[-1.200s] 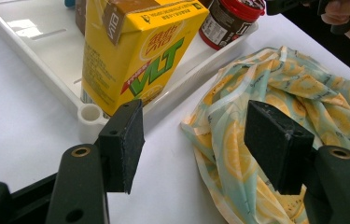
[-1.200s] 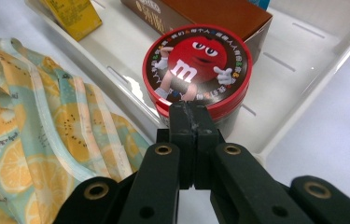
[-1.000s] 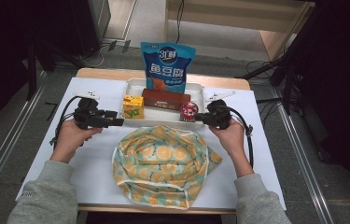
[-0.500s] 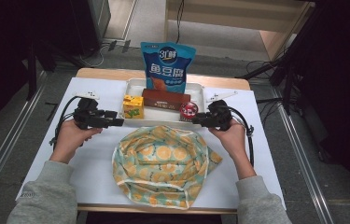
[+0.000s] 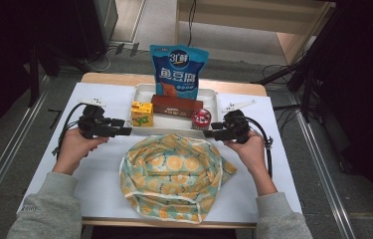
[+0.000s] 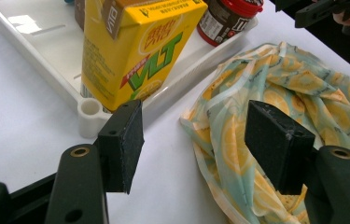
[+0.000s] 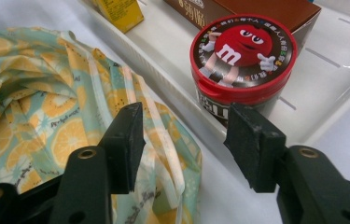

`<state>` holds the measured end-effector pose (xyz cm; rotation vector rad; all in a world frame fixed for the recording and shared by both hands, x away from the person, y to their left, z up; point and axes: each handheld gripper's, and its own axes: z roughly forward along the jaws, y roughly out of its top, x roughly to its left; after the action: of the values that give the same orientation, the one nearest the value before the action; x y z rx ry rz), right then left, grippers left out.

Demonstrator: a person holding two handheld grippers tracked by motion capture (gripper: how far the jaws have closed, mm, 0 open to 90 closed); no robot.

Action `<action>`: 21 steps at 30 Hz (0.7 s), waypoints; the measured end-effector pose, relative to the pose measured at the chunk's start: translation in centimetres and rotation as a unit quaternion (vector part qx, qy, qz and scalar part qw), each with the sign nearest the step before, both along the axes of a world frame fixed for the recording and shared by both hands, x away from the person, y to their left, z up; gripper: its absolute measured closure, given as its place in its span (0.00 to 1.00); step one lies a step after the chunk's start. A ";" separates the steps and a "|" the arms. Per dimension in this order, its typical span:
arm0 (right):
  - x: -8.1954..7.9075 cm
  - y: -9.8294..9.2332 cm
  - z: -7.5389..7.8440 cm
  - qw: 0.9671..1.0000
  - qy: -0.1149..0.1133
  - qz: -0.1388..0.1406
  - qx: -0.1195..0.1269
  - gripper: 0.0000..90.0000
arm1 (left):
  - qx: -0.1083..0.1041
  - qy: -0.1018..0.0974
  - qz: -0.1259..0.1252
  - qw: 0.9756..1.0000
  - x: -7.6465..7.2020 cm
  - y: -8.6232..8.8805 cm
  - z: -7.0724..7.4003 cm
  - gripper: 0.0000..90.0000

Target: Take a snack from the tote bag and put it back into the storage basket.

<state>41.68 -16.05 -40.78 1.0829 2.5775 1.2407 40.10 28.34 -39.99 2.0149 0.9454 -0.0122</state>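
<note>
Red-lidded candy tub point(image 7: 242, 60) upright in the white tray point(image 7: 331, 93), just ahead of the right gripper point(image 7: 184, 140), jaws just spread, nothing between them; next, close in (bag point(image 7: 46, 112) alongside); left gripper point(image 6: 196, 140) released, empty

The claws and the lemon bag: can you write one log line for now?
left claw: open, empty | right claw: just opening, empty | lemon bag: on table | candy tub: in tray

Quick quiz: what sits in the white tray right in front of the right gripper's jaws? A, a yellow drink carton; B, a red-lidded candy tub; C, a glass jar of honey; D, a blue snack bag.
B: in the right gripper view the red-lidded candy tub stands in the white tray just beyond the open right gripper, whose jaws have just been opening with nothing between them.
</note>
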 end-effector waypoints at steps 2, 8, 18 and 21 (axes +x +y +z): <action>-0.3 -0.2 0.0 1.000 -0.003 -0.001 0.001 0.50 | 0.002 0.000 0.000 1.000 0.0 0.1 0.1 0.42; -1.2 -0.9 -0.1 1.000 -0.003 0.000 0.003 0.47 | 0.001 0.001 0.000 1.000 -0.1 0.2 0.0 0.42; -2.5 -2.5 -0.5 1.000 -0.004 -0.009 0.003 0.43 | -0.001 0.003 0.000 1.000 -0.3 0.4 -0.2 0.41; -2.5 -2.7 -0.7 1.000 -0.004 -0.010 0.001 0.42 | -0.002 0.003 0.001 1.000 -0.3 0.4 -0.2 0.41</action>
<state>39.14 -18.73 -41.47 1.0973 2.5542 1.2401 39.82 28.77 -40.17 2.0107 0.9500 -0.0181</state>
